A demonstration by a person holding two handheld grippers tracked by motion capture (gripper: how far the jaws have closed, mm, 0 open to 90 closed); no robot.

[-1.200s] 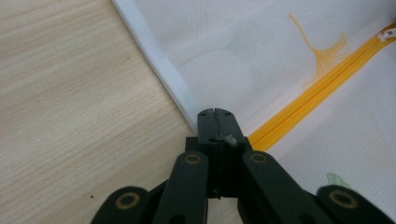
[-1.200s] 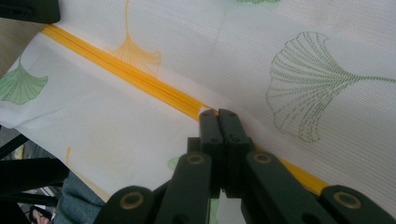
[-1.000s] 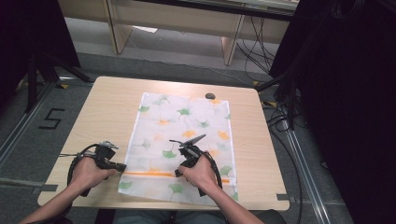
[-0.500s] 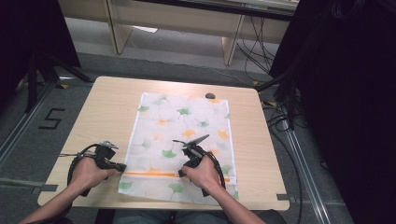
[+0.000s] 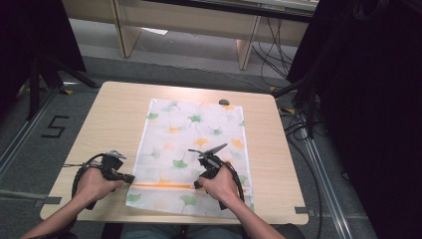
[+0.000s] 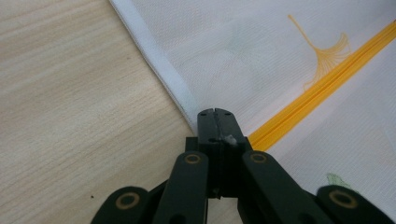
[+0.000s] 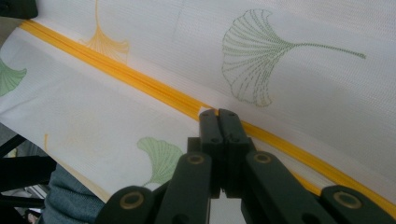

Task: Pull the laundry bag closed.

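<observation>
The fingers of the left gripper (image 6: pixel 215 113) are pressed together at the white hem of the cloth (image 5: pixel 194 149), beside its orange stripe (image 6: pixel 322 81). The right gripper (image 7: pixel 219 114) is likewise closed, its tips set on that stripe (nothing is seen pinched between them). The cloth is spread flat on the bench (image 5: pixel 109 114).

A black numeral "5" (image 5: pixel 53 127) is marked on the grey floor (image 5: pixel 30 149). It lies just left of the wooden table (image 5: pixel 119 107).

Even overhead light, soft shadows, dark surroundings.
</observation>
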